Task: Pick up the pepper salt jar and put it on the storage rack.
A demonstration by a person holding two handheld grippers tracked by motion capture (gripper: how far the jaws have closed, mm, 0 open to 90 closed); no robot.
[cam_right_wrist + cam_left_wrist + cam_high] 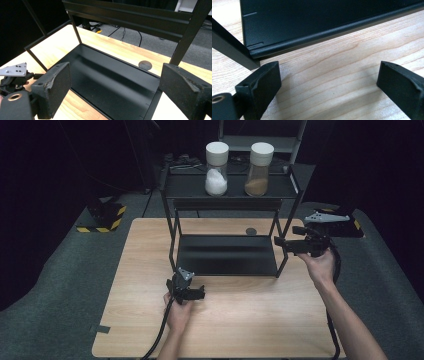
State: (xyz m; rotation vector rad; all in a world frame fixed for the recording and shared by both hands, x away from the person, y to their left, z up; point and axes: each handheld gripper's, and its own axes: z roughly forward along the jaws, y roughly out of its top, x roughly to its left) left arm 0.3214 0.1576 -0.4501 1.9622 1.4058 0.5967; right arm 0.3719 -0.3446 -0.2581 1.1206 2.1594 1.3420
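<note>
On the wooden table [150, 255], a black rack [227, 255] stands between both empty, wide-open tongs.

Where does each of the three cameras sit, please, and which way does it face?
High view: above the person's side, looking forward and down at the table and rack; both forearms show.
Left gripper view: on the left gripper, low, facing the rack's front edge; own fingers open.
Right gripper view: on the right gripper, looking across the rack's lower shelf; fingers open.
Shared: the rack.
</note>
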